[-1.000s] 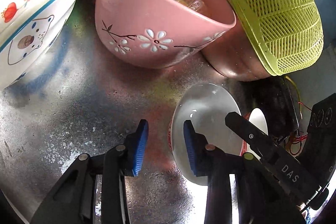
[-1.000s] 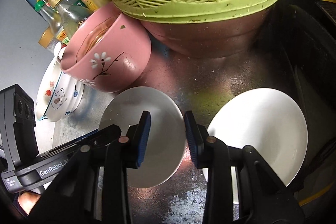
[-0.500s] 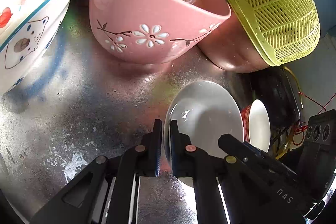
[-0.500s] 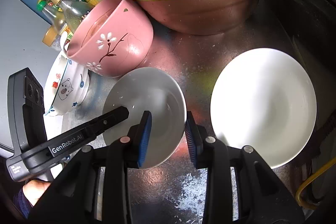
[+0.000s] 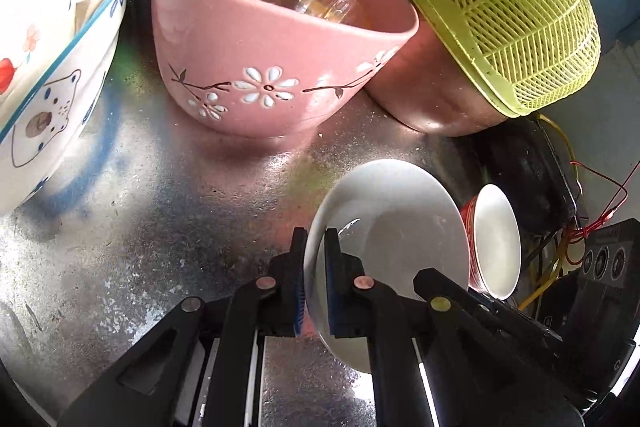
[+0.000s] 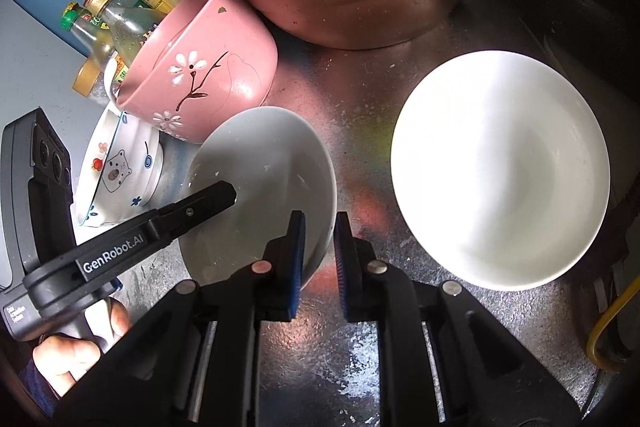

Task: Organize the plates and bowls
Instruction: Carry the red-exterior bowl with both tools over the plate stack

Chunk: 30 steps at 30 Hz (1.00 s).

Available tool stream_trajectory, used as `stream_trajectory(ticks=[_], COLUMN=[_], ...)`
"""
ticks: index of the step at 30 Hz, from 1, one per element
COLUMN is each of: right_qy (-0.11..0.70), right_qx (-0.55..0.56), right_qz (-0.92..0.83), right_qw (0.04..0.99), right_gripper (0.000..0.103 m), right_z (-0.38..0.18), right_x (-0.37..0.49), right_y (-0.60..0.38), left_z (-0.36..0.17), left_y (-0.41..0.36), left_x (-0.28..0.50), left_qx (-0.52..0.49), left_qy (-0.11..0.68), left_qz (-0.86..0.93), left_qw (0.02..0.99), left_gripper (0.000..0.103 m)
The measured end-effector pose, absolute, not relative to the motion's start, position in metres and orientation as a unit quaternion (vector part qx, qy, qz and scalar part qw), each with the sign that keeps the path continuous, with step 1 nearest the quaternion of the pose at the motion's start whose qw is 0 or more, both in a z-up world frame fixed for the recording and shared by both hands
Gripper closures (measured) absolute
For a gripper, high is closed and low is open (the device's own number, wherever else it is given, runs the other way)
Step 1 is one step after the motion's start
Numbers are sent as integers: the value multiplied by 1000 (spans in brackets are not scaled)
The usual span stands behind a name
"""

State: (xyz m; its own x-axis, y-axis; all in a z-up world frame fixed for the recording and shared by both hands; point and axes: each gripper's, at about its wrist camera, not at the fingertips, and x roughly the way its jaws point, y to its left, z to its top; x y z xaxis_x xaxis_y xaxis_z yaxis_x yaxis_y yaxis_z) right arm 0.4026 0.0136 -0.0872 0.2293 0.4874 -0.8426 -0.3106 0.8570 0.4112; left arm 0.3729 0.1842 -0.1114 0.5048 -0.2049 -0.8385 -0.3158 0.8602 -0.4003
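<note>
Left wrist view: the left gripper (image 5: 315, 283) has its jaws drawn narrow, pinching the rim of a small white bowl (image 5: 400, 227) tilted on a metal counter (image 5: 140, 227). Behind stand a pink flowered bowl (image 5: 272, 67), a bear-print bowl (image 5: 44, 87) and a yellow-green basket (image 5: 500, 7).

Right wrist view: the right gripper (image 6: 319, 259) has jaws partly open, straddling that bowl's (image 6: 260, 179) near rim without clearly gripping it. A larger white bowl (image 6: 500, 171) sits apart on the right.
</note>
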Motion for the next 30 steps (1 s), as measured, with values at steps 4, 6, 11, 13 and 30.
stream_trajectory(ticks=[4, 6, 11, 13, 30], right_qy=[561, 558, 550, 548, 531], right_qx=[78, 79, 85, 87, 63], right_qz=[263, 268, 281, 287, 355], right_qw=[781, 782, 782, 781, 767], right_gripper=[89, 89, 89, 89, 89], right_z=[-79, -74, -62, -57, -16], right_x=[395, 390, 375, 370, 301], right_y=[15, 16, 19, 19, 44], left_z=[-104, -99, -84, -78, -35], left_y=[187, 187, 188, 187, 205], left_x=[360, 353, 331, 321, 214], left_qx=[-264, -263, -255, -252, -259], left_qy=[493, 491, 486, 484, 453], left_qz=[37, 39, 45, 48, 100], left_qw=[828, 830, 835, 837, 847], left_gripper=[97, 97, 97, 97, 97])
